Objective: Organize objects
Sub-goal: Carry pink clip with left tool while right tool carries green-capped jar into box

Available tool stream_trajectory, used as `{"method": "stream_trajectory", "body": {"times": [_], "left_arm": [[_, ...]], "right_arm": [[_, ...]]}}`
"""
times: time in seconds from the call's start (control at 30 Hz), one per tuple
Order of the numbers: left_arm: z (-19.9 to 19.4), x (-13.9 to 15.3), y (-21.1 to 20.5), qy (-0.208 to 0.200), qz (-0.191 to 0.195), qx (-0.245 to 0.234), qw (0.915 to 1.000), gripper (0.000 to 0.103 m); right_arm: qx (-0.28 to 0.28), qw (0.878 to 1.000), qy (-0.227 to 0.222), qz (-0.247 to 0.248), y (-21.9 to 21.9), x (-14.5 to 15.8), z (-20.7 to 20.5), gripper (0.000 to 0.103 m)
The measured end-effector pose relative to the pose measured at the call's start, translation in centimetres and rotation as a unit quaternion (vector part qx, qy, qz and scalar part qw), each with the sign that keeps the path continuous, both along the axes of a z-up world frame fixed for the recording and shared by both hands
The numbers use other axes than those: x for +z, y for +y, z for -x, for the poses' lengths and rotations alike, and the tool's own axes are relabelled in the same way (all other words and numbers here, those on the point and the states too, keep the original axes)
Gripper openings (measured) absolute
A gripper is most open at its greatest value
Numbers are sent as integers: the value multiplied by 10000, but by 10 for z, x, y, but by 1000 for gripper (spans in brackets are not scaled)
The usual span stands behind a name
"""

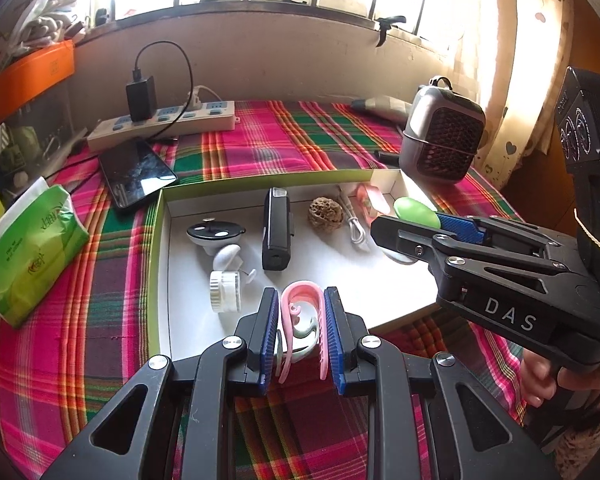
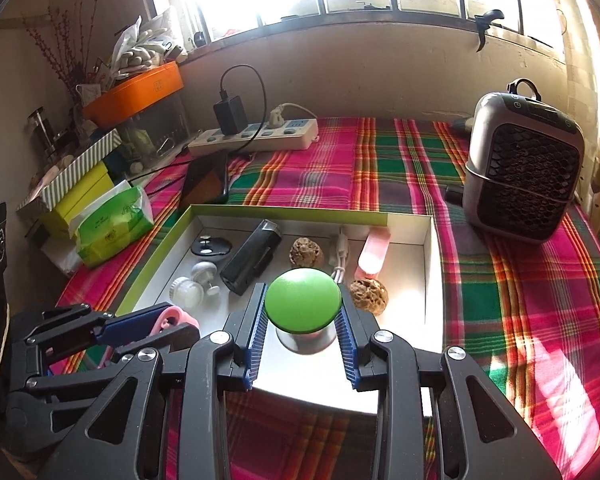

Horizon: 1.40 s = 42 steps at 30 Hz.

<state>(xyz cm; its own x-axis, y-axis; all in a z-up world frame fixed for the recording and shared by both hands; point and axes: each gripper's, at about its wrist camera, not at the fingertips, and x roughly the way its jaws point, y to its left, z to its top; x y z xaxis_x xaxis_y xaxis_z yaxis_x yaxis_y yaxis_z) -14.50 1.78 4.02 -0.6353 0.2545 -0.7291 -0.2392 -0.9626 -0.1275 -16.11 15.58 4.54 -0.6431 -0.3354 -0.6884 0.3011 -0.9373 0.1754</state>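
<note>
Left wrist: left hand-held gripper point(image 1: 301, 320) clamps pink clip point(image 1: 300, 312) — right hand-held gripper point(image 2: 302, 320) clamps green knob point(image 2: 302, 306).

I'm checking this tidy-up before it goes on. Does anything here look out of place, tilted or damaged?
Nothing looks spilled or broken. One oddity: the phone lies askew, one corner resting over the corner of the box wall. The other small items lie loose inside the box.

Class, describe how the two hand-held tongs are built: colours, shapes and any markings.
Both tongs are black, with angular arms that have cut-out slots and silver round screws. The left tongs and right tongs carry blue ribbed pads on their inner faces. The right one's side is marked "DAS" in white letters.
</note>
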Motion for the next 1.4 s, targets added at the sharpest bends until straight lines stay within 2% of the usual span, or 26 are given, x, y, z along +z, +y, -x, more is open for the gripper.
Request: {"method": "stream_trajectory", "body": {"times": [0.53,1.4], "left_arm": [[18,-14,1,-153,89,54,9998,21],[32,-24,0,-273,189,156,9993,21]], "right_arm": [[108,9993,-366,-18,-7,-21,30,34],[146,9990,-411,-76,-15,-30,43,34]]}}
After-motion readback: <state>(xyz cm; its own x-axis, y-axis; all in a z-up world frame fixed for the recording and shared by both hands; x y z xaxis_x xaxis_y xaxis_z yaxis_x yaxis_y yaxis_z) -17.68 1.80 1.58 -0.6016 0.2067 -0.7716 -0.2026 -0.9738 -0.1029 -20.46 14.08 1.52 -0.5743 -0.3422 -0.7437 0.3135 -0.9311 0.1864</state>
